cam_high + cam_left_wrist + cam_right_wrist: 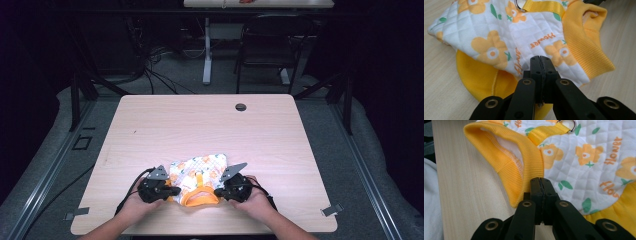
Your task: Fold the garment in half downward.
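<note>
A small quilted white pet garment (200, 172) with orange flowers, a yellow ribbed collar (199, 200) and a yellow strap with a metal ring (569, 125) lies flat near the front edge of the wooden table (200, 125). My left gripper (172, 191) rests at the garment's left side with its jaws pressed together. In the left gripper view its tip (540, 60) lies over the white fabric (499, 32), and I see no cloth between the jaws. My right gripper (217, 192) sits at the right side by the collar (506, 157), its jaws (540, 181) also pressed together over the cloth's edge.
A round cable hole (241, 107) sits in the table's far part. Beyond the table stand a black chair (272, 45) and a white desk leg (206, 55), with cables on the floor. The table's front edge is just behind my hands.
</note>
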`<control>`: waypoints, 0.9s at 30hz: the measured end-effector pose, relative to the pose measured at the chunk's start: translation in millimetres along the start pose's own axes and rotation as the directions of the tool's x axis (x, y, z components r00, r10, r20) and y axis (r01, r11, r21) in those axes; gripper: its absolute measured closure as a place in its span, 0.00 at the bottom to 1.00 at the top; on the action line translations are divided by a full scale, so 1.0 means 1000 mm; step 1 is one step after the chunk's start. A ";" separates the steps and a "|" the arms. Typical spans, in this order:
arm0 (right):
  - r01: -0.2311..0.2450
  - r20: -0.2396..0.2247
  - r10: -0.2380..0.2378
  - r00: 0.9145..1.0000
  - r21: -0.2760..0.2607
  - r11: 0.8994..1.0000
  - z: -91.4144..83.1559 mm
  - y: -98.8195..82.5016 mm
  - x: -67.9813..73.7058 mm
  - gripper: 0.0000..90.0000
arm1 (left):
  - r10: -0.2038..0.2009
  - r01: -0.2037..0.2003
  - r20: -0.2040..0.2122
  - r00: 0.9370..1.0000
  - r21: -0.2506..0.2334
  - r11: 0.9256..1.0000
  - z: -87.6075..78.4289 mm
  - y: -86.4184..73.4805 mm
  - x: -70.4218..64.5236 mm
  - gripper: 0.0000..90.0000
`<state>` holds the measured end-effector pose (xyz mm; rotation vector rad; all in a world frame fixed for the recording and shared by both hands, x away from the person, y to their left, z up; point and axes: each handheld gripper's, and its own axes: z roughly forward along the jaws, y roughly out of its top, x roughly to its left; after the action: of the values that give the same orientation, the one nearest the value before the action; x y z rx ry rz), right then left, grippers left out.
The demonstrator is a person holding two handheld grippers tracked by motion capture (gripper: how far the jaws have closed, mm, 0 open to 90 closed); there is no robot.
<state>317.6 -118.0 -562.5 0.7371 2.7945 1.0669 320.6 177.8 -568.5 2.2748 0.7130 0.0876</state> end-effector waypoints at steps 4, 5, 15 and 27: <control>0.003 0.007 -0.003 1.000 0.007 1.000 0.000 0.000 0.000 1.00 | -0.003 0.003 -0.007 1.000 -0.001 1.000 0.001 0.000 0.001 1.00; 0.004 0.006 -0.004 1.000 0.011 1.000 0.000 0.000 0.000 1.00 | -0.007 0.007 -0.005 1.000 -0.001 1.000 0.002 0.001 0.002 1.00; -0.016 0.013 0.016 1.000 0.012 1.000 0.003 0.004 -0.007 1.00 | -0.051 0.050 -0.020 0.999 -0.028 0.998 0.007 0.006 0.015 1.00; -0.037 0.027 0.037 0.999 0.002 0.999 0.006 0.009 -0.016 1.00 | -0.084 0.082 -0.044 0.995 -0.035 0.996 0.014 0.017 0.029 1.00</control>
<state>336.6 -115.6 -562.7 0.8000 2.7705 1.0512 357.1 174.3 -571.4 2.2152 0.8233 0.1114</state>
